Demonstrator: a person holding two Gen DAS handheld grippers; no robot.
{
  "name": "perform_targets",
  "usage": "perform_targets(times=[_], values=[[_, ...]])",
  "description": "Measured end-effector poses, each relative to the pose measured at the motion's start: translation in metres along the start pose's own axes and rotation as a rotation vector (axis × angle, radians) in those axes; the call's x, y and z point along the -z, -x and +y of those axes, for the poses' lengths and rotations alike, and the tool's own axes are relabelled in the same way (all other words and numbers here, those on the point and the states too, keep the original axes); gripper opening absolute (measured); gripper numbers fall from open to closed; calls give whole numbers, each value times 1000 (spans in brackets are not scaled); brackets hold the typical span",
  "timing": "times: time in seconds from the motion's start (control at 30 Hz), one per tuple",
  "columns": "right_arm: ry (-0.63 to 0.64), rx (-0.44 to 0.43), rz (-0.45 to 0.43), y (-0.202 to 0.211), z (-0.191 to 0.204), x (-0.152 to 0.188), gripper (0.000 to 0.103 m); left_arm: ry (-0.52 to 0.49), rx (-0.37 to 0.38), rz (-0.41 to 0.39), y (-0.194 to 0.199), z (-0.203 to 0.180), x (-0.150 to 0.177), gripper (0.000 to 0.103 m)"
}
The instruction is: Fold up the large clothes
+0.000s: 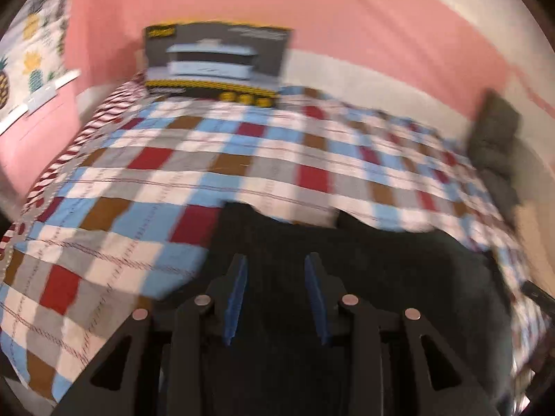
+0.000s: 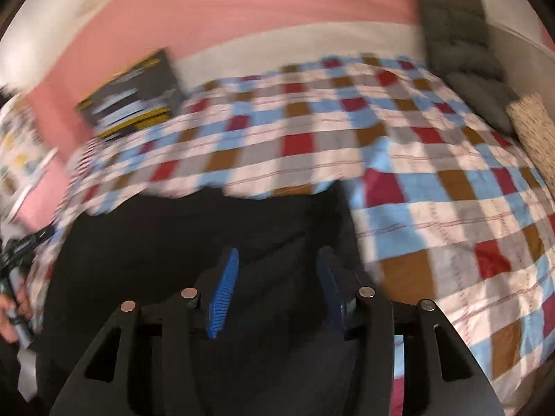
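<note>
A dark garment is lying on a bed covered with a checked blanket in red, blue, brown, grey and white squares. In the left wrist view the cloth is filling the near middle and right of the bed, its far edge running unevenly across the blanket; in the right wrist view the same garment is spreading across the near left and middle.

The left gripper is hanging over the dark cloth with its blue pads standing apart and a clear gap showing between them; nothing is being pinched there. The right gripper is likewise hovering above the garment, its jaws parted and empty (both views are blurred, so fine folds cannot be made out).

Open blanket is stretching away on the left of the garment in the left view and on the right of it in the right view. At the far edge a printed box is leaning against the pink wall, and grey cushions are standing at the bed's far right corner, well apart from the cloth. At the left rim of the right view a hand is gripping the other tool's handle.
</note>
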State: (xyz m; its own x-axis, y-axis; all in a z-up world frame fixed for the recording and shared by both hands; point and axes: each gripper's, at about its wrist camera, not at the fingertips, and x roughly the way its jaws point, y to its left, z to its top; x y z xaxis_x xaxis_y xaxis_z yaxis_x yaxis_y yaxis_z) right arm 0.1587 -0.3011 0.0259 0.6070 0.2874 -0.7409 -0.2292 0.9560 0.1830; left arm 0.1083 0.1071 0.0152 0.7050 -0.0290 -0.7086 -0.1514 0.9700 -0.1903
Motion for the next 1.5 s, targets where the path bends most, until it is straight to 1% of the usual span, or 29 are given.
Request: perform_targets(times=[0.03,0.07,0.13,0.2,0.27,0.33,0.37,0.47,0.57,0.67,0.7,0.77,0.83,0.87,0.9,1.07,1.23,1.33,1.4,1.5], values=[[17,-11,6,2,8,7,48,-25,27,4,8,-11,13,37],[35,-22,21,3,21,22,48,-46,42,13,13,-20,25,37],[45,-25,47,-1,32,40,48,-87,67,43,14,-36,47,37],[39,13,92,-16,35,61,48,-117,61,99,3,-45,66,37],[43,26,85,-22,32,70,48,-126,39,140,-11,-46,80,37],[48,44,90,-19,32,68,48,-130,19,137,-8,-46,81,37],[49,57,92,-13,33,64,48,-118,20,139,-4,-46,78,37],[48,46,68,7,37,62,48,-85,53,127,14,-48,76,37],[81,28,38,25,49,71,48,-110,87,102,36,-60,84,37],[121,24,21,31,62,83,48,-158,104,102,44,-72,98,39],[126,26,25,29,64,88,48,-175,96,111,43,-75,103,39],[127,37,65,21,62,96,48,-184,87,134,38,-75,111,40],[128,51,80,15,57,102,48,-181,86,133,36,-73,113,44],[126,61,81,14,54,103,48,-181,77,129,36,-71,113,50],[118,66,81,14,51,104,48,-180,70,128,36,-69,113,51],[71,105,77,17,35,106,48,-149,17,132,36,-56,111,51],[-21,132,81,23,12,107,48,-105,-52,139,38,-37,111,51],[-30,149,61,30,8,107,48,-81,-82,118,45,-26,109,51],[-44,151,68,28,3,107,48,-72,-104,113,46,-19,109,51],[-67,155,96,19,-6,109,48,-56,-147,149,36,-8,112,51]])
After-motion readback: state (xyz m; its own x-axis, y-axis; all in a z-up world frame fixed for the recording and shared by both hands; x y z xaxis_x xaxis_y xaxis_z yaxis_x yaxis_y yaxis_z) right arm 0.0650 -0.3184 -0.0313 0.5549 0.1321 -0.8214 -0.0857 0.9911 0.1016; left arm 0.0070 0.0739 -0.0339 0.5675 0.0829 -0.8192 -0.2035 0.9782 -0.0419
